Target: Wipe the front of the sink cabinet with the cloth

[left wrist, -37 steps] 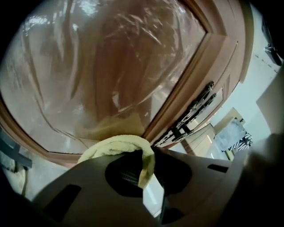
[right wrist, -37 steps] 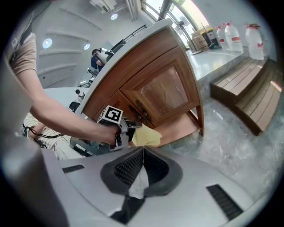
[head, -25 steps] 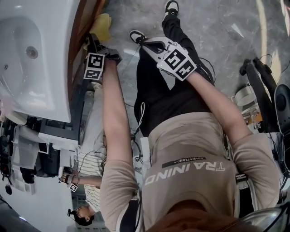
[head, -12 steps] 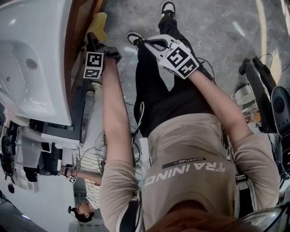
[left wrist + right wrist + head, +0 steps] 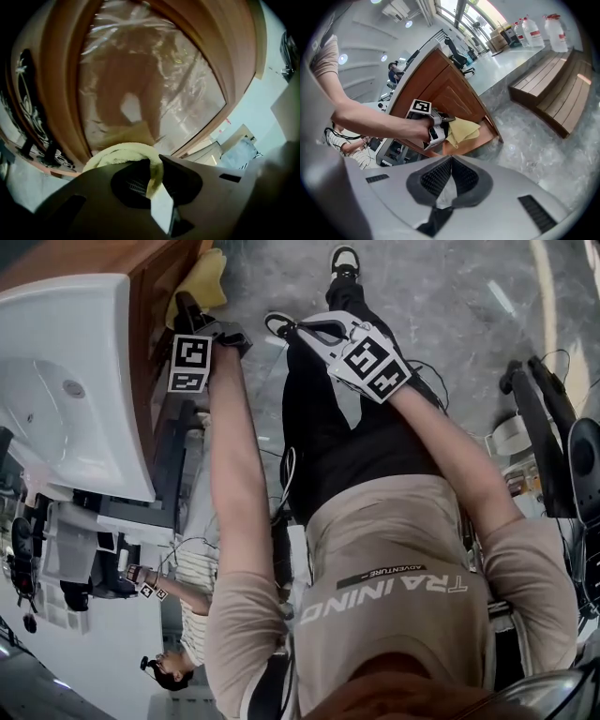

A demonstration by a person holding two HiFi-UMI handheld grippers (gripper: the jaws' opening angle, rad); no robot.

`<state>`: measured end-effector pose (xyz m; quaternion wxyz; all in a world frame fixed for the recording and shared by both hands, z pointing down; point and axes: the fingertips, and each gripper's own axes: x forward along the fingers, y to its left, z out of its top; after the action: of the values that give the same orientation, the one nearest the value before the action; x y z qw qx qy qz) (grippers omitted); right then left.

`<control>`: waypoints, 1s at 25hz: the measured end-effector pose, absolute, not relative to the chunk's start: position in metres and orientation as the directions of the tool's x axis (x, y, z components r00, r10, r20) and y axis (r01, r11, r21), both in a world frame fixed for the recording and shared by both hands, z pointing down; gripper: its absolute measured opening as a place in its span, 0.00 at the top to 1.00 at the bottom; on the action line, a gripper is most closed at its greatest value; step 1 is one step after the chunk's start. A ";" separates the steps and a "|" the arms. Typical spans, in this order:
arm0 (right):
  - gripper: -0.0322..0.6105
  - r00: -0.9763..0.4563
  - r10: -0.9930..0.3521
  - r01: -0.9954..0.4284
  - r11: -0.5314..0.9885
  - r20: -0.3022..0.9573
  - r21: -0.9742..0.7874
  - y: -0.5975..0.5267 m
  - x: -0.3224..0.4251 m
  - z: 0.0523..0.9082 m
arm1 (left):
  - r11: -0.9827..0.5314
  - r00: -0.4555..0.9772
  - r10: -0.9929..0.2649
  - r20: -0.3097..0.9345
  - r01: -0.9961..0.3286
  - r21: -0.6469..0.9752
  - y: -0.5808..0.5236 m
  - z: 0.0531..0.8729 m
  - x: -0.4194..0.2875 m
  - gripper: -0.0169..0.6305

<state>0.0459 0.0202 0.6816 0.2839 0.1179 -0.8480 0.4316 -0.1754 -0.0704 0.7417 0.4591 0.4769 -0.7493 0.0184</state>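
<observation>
The left gripper point(image 5: 154, 174) jaws pinch the cloth point(image 5: 121, 153) by its edge. The cabinet point(image 5: 140, 70) is just ahead. The right gripper point(image 5: 443, 186) jaws are closed on nothing. Hard rubbing could pull the cloth out.

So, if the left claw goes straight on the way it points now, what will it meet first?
The left claw, shut on the yellow cloth, points at the sink cabinet's glossy wooden door. The cloth would meet that door first; it looks close, though contact is unclear.
</observation>
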 end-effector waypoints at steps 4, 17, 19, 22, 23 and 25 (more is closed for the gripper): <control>0.93 -0.814 0.039 -0.450 0.590 0.580 -0.671 0.013 0.058 0.684 | 0.516 -0.100 -0.709 0.698 -0.748 0.417 -0.095 0.737 -0.156 0.91; 0.93 -0.816 -0.017 -0.478 0.581 0.577 -0.659 -0.035 0.086 0.676 | 0.462 -0.045 -0.717 0.695 -0.778 0.426 -0.152 0.731 -0.111 0.91; 0.93 -0.815 -0.018 -0.480 0.579 0.579 -0.658 -0.040 0.091 0.678 | 0.455 -0.039 -0.721 0.692 -0.780 0.430 -0.157 0.731 -0.105 0.91; 0.93 -0.815 -0.021 -0.483 0.578 0.579 -0.658 -0.047 0.097 0.680 | 0.426 -0.016 -0.729 0.684 -0.794 0.435 -0.170 0.730 -0.094 0.91; 0.93 -0.815 -0.022 -0.484 0.578 0.580 -0.658 -0.049 0.098 0.680 | 0.420 -0.010 -0.729 0.684 -0.796 0.436 -0.174 0.730 -0.091 0.91; 0.93 -0.813 -0.023 -0.485 0.579 0.581 -0.656 -0.054 0.099 0.680 | 0.415 -0.002 -0.730 0.683 -0.795 0.442 -0.181 0.730 -0.087 0.91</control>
<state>0.0991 -0.0537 0.6796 0.2661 0.1498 -0.8476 0.4339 -0.0872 -0.1807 0.7300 0.4561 0.5396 -0.7068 0.0358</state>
